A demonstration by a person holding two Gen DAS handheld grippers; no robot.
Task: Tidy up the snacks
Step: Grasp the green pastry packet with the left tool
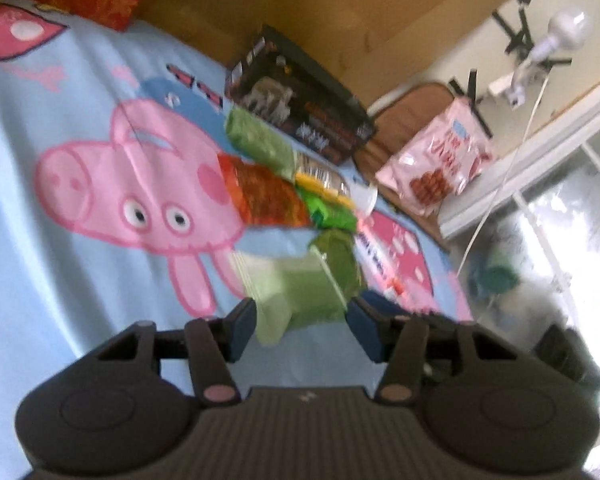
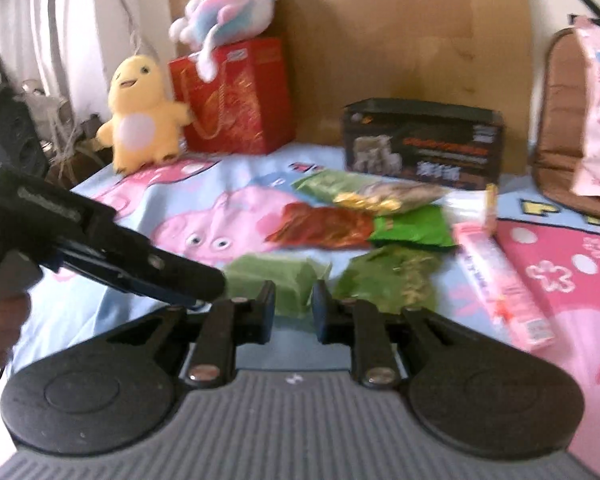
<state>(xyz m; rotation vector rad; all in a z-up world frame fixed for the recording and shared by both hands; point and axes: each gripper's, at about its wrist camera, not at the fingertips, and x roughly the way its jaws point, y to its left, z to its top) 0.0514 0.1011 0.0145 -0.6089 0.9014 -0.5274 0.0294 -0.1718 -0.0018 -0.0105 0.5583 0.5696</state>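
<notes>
On the left of the right wrist view, a yellow plush chick point(image 2: 140, 114) stands by a red paper gift bag point(image 2: 232, 96) that carries a pastel plush toy point(image 2: 224, 4). The left gripper point(image 2: 204, 288) reaches in from that side toward a pale green plastic snack packet point(image 2: 268, 278); in its own view the left gripper point(image 1: 300, 320) has its jaws parted on either side of that packet point(image 1: 296, 284), and blur hides whether they press it. The right gripper point(image 2: 294, 312) has its jaws drawn close with the same packet's edge between them; whether they pinch it I cannot tell. Further right on the blue cartoon-pig bedsheet point(image 2: 100, 320) lie a red-orange snack bag point(image 2: 320, 228), a bright green bag point(image 2: 412, 230), a black cardboard box point(image 2: 420, 140) and a long pink box point(image 2: 504, 284).
</notes>
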